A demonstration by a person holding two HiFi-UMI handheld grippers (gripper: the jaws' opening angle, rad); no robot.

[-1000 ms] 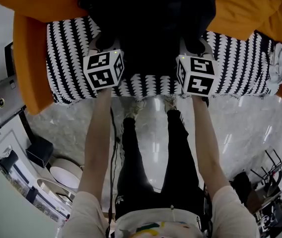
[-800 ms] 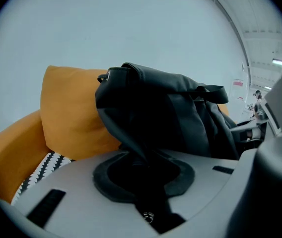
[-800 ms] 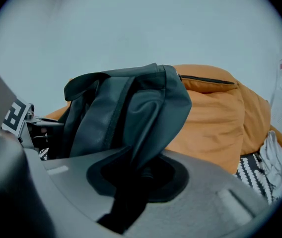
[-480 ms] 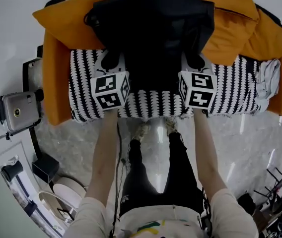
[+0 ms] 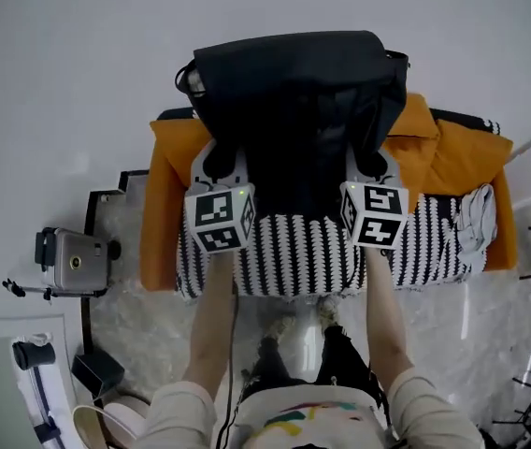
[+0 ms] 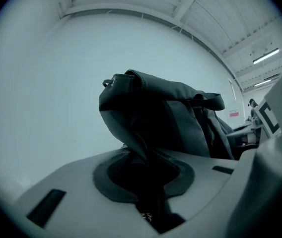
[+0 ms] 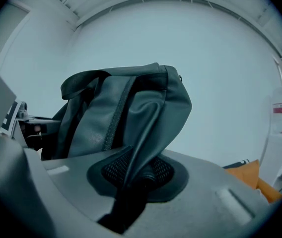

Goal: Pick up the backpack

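- Left gripper (image 6: 140, 185): jaws nearly closed, pinching a fold of the black backpack (image 5: 294, 101) at its lower left side.
- Right gripper (image 7: 131, 182): jaws equally narrow, clamped on fabric at the other side.
- Backpack hangs between both, above the striped cover (image 5: 322, 265) and orange cushions (image 5: 165, 204).

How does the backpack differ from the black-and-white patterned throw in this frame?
The backpack is plain dark; the throw carries a black-and-white pattern. The backpack is held up, pinched at its two sides by the left claw and the right claw; the throw lies spread flat on the orange couch, untouched. Both are soft fabric.
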